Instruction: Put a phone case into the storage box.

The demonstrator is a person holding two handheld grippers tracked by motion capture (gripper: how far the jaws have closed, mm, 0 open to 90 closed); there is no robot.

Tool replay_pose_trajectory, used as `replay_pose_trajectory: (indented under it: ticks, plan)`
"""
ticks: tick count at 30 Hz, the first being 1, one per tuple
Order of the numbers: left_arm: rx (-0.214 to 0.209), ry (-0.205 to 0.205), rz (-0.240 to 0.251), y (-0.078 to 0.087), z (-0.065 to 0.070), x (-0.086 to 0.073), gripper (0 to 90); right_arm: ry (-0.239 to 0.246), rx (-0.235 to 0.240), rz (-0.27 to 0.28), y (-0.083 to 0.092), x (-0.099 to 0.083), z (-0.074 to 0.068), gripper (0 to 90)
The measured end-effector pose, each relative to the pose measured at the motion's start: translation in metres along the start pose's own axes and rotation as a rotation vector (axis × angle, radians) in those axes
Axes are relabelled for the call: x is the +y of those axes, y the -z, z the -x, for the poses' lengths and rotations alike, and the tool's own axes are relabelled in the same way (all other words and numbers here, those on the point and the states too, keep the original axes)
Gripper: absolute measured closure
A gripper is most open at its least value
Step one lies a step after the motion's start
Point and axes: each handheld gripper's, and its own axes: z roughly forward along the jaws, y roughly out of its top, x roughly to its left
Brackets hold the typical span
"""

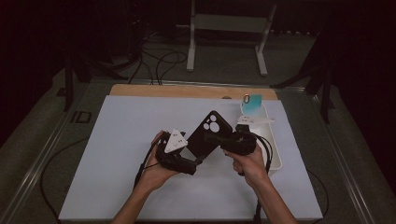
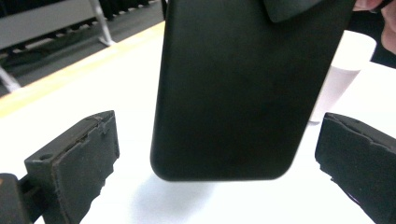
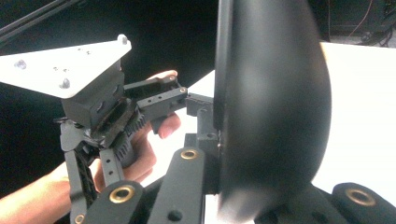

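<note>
Black phone case: clamped in right gripper fingers, raised above white tabletop. Left gripper: fingers wide, flanking case's lower end, not touching. White tray at right.

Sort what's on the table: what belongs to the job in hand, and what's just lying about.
In the job: phone case, right tool shut on it, left tool open around its lower end.
Lying about: white tray, blue card, cables on floor.

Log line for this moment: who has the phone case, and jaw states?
phone case: held off the white mat | right gripper: shut on phone case | left gripper: open, jaws either side of the case's lower end, not touching
</note>
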Motion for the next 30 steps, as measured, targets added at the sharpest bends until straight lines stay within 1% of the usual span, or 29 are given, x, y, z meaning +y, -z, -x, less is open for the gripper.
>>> replay_pose_trajectory:
  ticks: [1,2,4,5,7,8,10,15,18,21,24,26,30]
  plan:
    - [0.000,0.000,0.000,0.000,0.000,0.000,0.3,0.000,0.000,0.000,0.000,0.000,0.000,86.6]
    - [-0.014,0.001,-0.003,0.001,0.000,-0.001,0.3,0.001,-0.001,0.000,0.000,0.000,0.000,86.6]
    - [-0.030,0.004,-0.014,0.003,-0.001,-0.002,0.0,0.004,-0.003,-0.002,0.000,-0.001,0.000,86.5]
    - [-0.028,0.007,-0.013,0.004,-0.001,-0.003,0.0,0.005,-0.003,-0.003,0.000,-0.001,0.000,86.5]
    - [-0.050,0.010,-0.013,0.006,-0.003,-0.004,0.1,0.013,-0.003,-0.006,-0.001,-0.002,0.000,86.5]
    - [-0.052,0.013,-0.015,0.007,-0.003,-0.004,0.1,0.015,-0.001,-0.007,-0.001,-0.002,0.000,86.5]
    - [-0.072,0.022,-0.014,0.009,-0.005,-0.005,0.2,0.021,0.002,-0.008,-0.001,-0.002,-0.001,86.5]
    - [-0.083,0.028,-0.013,0.015,-0.006,-0.009,2.9,0.040,0.014,-0.011,-0.003,-0.002,-0.005,86.4]
    - [-0.084,0.026,-0.023,0.017,-0.007,-0.011,4.3,0.053,0.018,-0.016,-0.004,-0.001,-0.006,86.4]
    - [-0.084,0.031,-0.026,0.017,-0.009,-0.013,4.5,0.055,0.022,-0.019,-0.005,-0.001,-0.008,86.4]
    - [-0.085,0.047,-0.020,0.018,-0.012,-0.014,4.4,0.065,0.024,-0.022,-0.007,0.000,-0.008,86.4]
    - [-0.091,0.052,-0.021,0.019,-0.014,-0.015,4.5,0.066,0.027,-0.024,-0.008,0.000,-0.009,86.3]
    - [-0.112,0.062,-0.026,0.019,-0.015,-0.016,4.8,0.082,0.043,-0.034,-0.010,0.001,-0.012,86.4]
